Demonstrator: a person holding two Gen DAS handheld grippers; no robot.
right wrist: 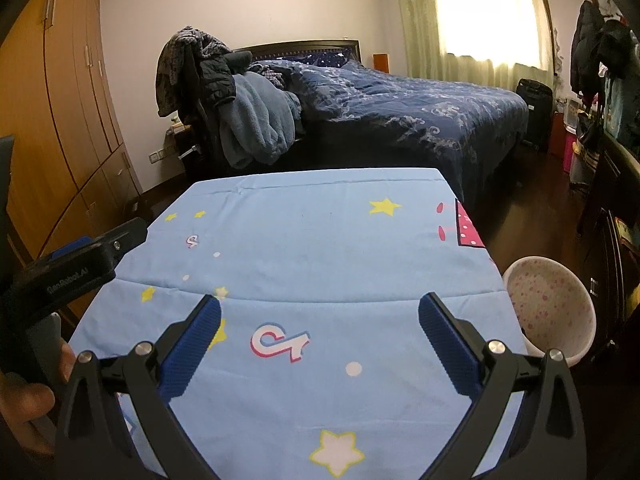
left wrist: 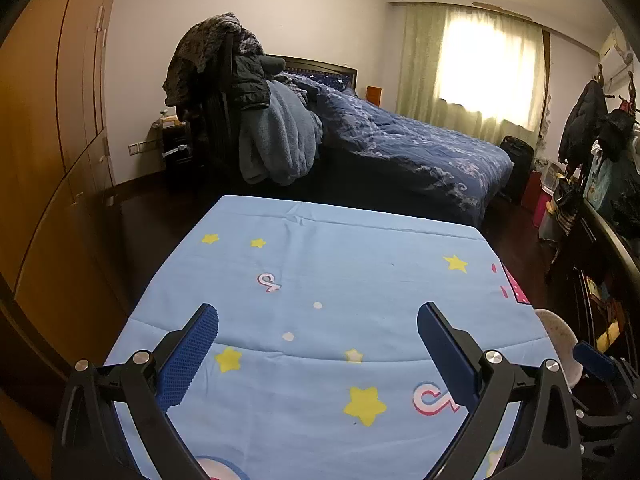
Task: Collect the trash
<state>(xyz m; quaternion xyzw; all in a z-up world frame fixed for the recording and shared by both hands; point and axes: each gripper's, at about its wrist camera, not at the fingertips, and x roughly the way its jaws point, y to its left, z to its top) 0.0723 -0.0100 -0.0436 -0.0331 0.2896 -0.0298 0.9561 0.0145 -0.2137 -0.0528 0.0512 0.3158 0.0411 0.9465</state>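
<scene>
A bedroom with white walls [left wrist: 304,12] and a dark wooden floor [right wrist: 532,204]. At twelve o'clock stands a bed [left wrist: 420,148] under navy bedding. At nine o'clock, tall wooden wardrobes [left wrist: 52,120]. At one o'clock, a bright window behind pale green curtains [left wrist: 476,64].

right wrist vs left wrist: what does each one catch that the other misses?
Only the right wrist view: the whole inside of the white pink-spotted bin beside the table, and the left gripper's body with the hand holding it. Only the left wrist view: the air conditioner high on the right wall. Both: blue star-print cloth, dark blue bed, lit window, open empty fingers.
</scene>
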